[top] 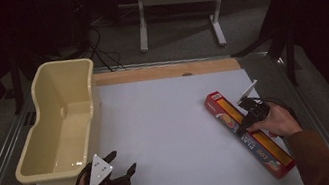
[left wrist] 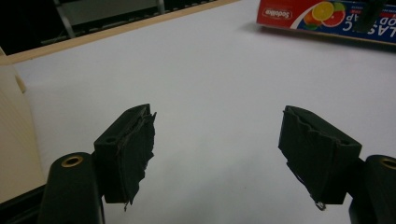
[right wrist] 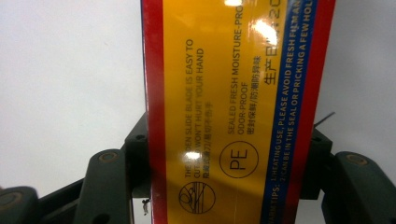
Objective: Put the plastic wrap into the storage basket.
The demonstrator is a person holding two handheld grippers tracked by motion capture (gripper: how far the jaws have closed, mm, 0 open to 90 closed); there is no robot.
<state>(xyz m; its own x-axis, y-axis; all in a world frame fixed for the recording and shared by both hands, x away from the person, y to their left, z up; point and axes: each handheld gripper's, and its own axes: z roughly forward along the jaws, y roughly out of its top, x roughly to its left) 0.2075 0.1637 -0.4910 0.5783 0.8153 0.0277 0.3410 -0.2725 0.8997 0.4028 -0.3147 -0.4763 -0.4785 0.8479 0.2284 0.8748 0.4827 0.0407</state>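
Box top [right wrist: 238, 93]: "PE" in a circle; "SEALED FRESH MOISTURE-PRO…", "ODOR-PROOF"; "EASY TO CUT".
Box end [left wrist: 280, 13]: "Sodolike".

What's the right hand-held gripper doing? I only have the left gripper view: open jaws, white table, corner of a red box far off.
Observer: The right hand-held gripper sits over the long red and yellow box, one jaw on each long side, as the right gripper view shows.
Operator: Lifted yet?
Observer: Can't tell; in the high view the box looks flat on the white table, lying diagonally at the right side.
Operator: Anything near my left one?
Observer: A cream plastic tub stands just beyond the left hand-held gripper, at the table's left edge; nothing shows inside it.
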